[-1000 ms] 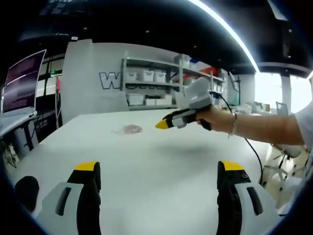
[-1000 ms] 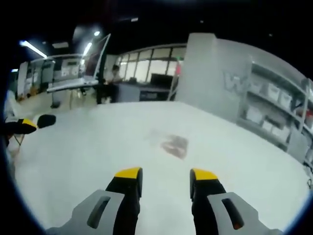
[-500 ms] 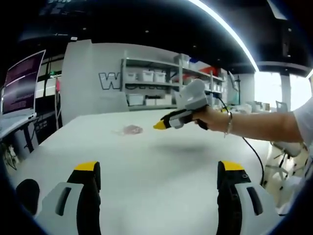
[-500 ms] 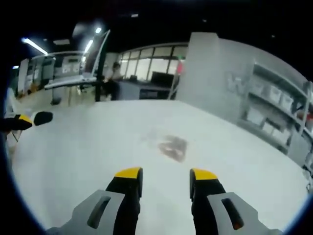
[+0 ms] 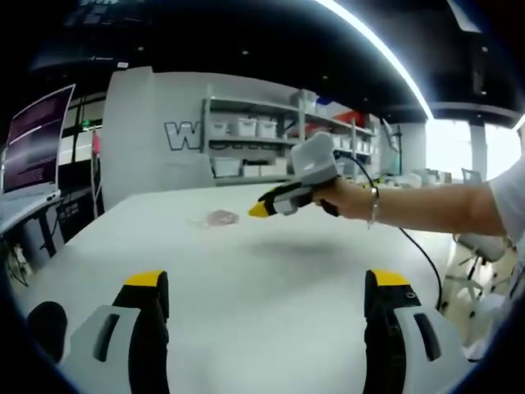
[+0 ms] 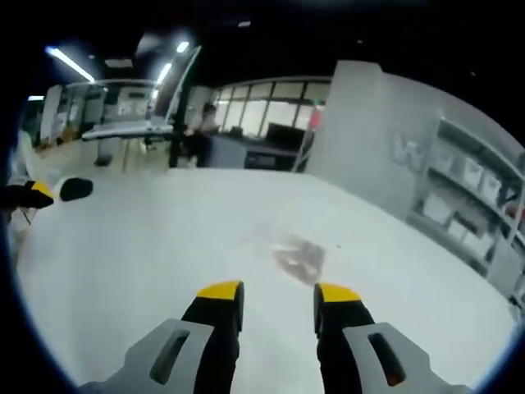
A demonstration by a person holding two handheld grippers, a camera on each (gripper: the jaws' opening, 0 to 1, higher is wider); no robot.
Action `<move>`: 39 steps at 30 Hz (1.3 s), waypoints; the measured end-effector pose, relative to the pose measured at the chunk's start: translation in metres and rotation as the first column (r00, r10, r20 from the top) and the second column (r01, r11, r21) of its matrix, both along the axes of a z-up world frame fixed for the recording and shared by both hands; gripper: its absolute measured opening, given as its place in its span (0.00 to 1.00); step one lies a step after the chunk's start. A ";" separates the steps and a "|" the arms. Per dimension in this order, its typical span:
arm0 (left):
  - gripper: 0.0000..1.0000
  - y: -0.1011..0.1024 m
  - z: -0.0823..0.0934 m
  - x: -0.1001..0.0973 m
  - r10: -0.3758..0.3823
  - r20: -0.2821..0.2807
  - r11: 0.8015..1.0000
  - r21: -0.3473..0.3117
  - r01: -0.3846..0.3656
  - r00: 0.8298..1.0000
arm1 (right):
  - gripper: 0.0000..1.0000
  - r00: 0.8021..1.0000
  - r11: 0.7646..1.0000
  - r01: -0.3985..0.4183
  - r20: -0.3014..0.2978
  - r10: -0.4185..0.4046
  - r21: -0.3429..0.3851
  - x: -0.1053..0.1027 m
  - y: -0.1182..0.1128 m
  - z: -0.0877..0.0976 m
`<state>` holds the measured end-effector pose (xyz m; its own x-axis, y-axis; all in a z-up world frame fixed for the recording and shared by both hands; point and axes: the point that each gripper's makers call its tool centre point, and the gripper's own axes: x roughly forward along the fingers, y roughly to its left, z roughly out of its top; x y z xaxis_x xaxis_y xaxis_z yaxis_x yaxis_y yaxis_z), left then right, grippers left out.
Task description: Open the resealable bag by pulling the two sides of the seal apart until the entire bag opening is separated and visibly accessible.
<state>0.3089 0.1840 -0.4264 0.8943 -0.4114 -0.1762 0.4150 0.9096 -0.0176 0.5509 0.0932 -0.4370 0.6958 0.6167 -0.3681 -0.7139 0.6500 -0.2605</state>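
Right hand-held gripper (image 6: 276,297) is hovering above the counter (image 6: 123,271) with its yellow-tipped jaws a small gap apart and nothing between them, and it's pointing straight at the resealable bag (image 6: 299,257), so my guess is it's lining up for one side of the seal. That bag is lying flat out in the middle of the counter, a clear pouch with something pinkish in it, well apart from both tools; in the left gripper view it's sitting far off (image 5: 218,217). Left hand-held gripper (image 5: 267,287) is hanging back near the counter's edge with its jaws spread wide and holding nothing, probably waiting its turn. Room-wise it's looking easy: bare counter all around the bag, edges nowhere close, shelving (image 5: 254,139) way behind.
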 end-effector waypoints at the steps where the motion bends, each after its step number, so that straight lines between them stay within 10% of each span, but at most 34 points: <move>1: 0.97 0.000 0.000 0.000 -0.001 0.000 1.000 0.001 0.001 1.000 | 0.32 1.000 1.000 -0.004 0.000 0.004 0.000 0.002 0.001 0.000; 39: 0.97 -0.002 -0.003 0.006 -0.012 -0.007 1.000 0.009 0.012 1.000 | 0.31 0.999 0.998 -0.050 0.003 0.051 -0.046 0.013 0.020 -0.017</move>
